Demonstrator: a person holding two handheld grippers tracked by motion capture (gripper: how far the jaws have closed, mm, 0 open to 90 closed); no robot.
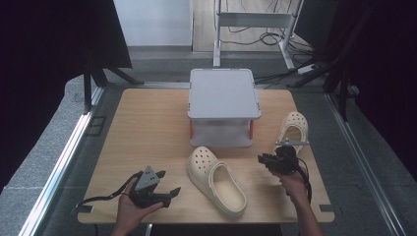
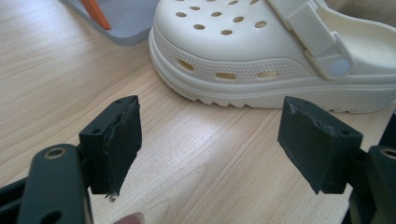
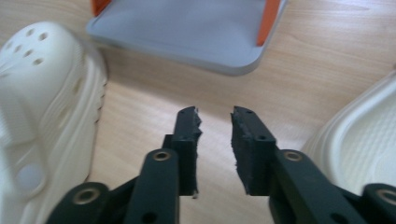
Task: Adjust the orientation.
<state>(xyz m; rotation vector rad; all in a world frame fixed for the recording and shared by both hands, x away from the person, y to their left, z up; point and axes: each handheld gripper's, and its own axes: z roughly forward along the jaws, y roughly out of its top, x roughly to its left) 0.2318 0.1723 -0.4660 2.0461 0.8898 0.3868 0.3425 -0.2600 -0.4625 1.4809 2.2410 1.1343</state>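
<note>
Clog [image 1: 217, 180] at lower centre of the high view should be approached squarely by the wide-open left gripper [image 1: 165, 194], while the right gripper [image 1: 265, 159], jaws narrowly apart, holds nothing.

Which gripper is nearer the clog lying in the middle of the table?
Left. The left gripper sits just off the clog's left side, jaws open toward it. The right gripper hovers farther off to its right, beside the other clog.

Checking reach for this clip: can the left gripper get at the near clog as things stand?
Probably yes. The left gripper is open, facing the near clog, with bare table between its fingers and the shoe's side.
</note>
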